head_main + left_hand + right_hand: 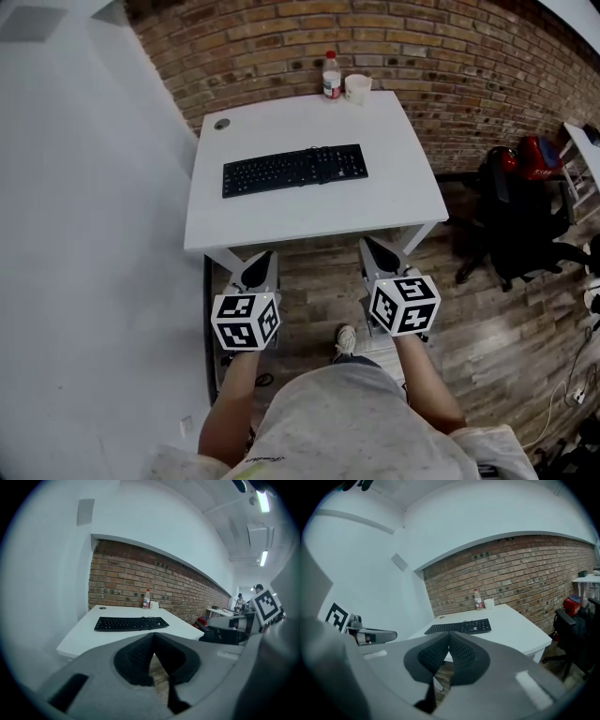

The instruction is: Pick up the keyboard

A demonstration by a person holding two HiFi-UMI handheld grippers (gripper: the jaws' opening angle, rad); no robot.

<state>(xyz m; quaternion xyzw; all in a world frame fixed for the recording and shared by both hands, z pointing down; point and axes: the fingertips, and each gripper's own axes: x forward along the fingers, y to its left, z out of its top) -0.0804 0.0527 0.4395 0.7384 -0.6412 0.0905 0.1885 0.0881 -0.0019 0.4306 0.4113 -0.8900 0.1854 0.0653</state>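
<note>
A black keyboard (294, 170) lies across the middle of a white table (234, 220), its cable bunched at its far edge. It also shows in the left gripper view as the keyboard (131, 623) and in the right gripper view as the keyboard (459, 627). My left gripper (263, 260) and right gripper (372, 247) hover side by side just short of the table's near edge, both pointing at it. Both are shut with nothing between the jaws. In their own views the left gripper (153, 635) and right gripper (449, 633) show pads pressed together.
A plastic bottle (331, 75) and a white cup (357, 88) stand at the table's far edge by the brick wall. A round cable hole (221, 123) is at the far left corner. A black office chair (525, 220) stands at the right on the wooden floor.
</note>
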